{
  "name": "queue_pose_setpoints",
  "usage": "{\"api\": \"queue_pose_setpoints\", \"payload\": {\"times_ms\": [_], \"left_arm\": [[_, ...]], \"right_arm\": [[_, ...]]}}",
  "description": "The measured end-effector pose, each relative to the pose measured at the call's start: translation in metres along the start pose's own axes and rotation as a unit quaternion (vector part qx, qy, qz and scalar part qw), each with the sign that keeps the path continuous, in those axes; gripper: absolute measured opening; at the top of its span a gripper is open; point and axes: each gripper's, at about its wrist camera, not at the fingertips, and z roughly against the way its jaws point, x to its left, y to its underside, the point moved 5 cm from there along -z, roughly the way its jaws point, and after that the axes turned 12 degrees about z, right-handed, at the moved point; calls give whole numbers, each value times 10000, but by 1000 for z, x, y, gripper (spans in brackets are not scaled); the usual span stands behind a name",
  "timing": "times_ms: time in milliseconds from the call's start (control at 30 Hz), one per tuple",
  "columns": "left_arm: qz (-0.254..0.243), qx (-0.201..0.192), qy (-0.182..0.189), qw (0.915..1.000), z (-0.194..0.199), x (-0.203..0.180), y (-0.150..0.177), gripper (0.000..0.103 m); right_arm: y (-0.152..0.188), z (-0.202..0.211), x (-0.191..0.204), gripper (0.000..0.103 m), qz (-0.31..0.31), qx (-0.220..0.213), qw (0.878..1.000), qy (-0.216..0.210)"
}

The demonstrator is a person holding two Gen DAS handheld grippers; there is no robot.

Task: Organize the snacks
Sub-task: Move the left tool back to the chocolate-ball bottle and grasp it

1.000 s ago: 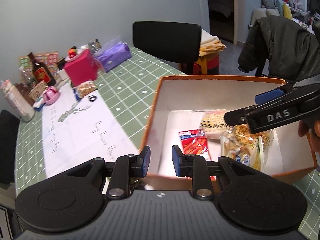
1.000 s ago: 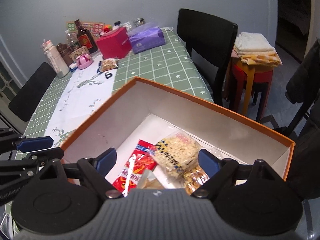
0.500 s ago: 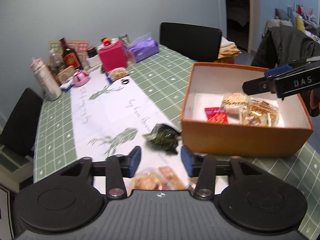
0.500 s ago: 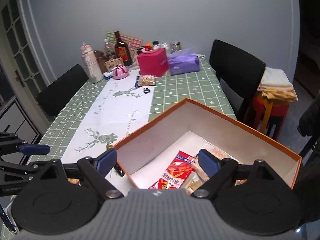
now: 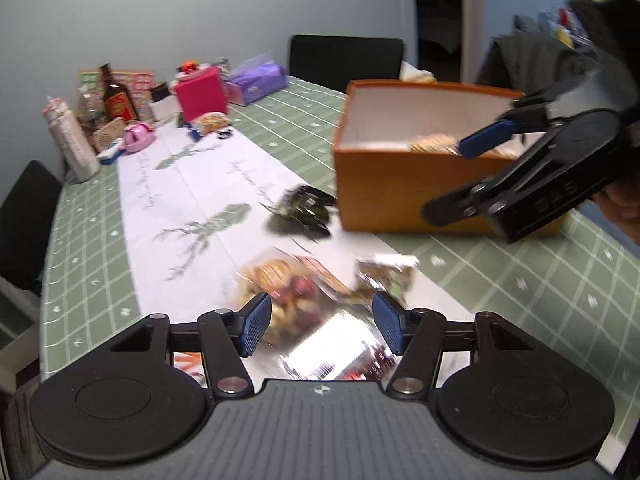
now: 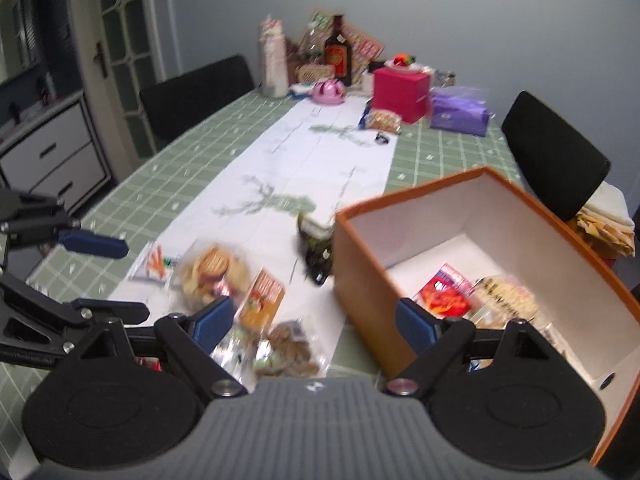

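An orange box (image 5: pixel 400 196) (image 6: pixel 368 276) stands on the green checked table and holds several snack packets (image 6: pixel 444 292). Loose snacks lie on the white runner in front of it: a clear bag of round crackers (image 5: pixel 280 280) (image 6: pixel 212 272), a brown cookie packet (image 5: pixel 384 276) (image 6: pixel 288 348), a dark green packet (image 5: pixel 304 212) (image 6: pixel 316 248) beside the box, and a carrot-print packet (image 6: pixel 154 262). My left gripper (image 5: pixel 322 328) is open and empty, just above the cracker bag. My right gripper (image 6: pixel 316 324) is open and empty, over the box's near corner.
At the table's far end stand a bottle (image 6: pixel 338 54), a pink box (image 6: pixel 400 94), a purple tissue pack (image 6: pixel 460 114), a white canister (image 6: pixel 274 68) and a small snack bag (image 6: pixel 384 120). Black chairs (image 6: pixel 556 156) flank the table.
Both grippers have pulled back out of the box toward the near end of the table. My left gripper has opened wider and now hovers over the loose snacks.
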Motion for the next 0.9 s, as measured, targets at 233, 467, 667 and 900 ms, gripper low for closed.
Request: {"api": "queue_pose_setpoints", "payload": {"times_ms": [233,467,667,900], "left_arm": [[-533,420,74,9977,-20,-17,42,69],[-913,774,-43,9928,-39,-21,65,69],[-922,959,-28,9911,-52,-19,76,65],[-567,1209,364,9904,-52,-24,78,36]], "right_arm": [[22,-31,21,86,207,449,9987,-125],[28,-46,25,86,106,604,9979,-191],[29,-54,25,86,-36,691,9972,-274],[33,-59,24,86,-67,801,9963,-293]]}}
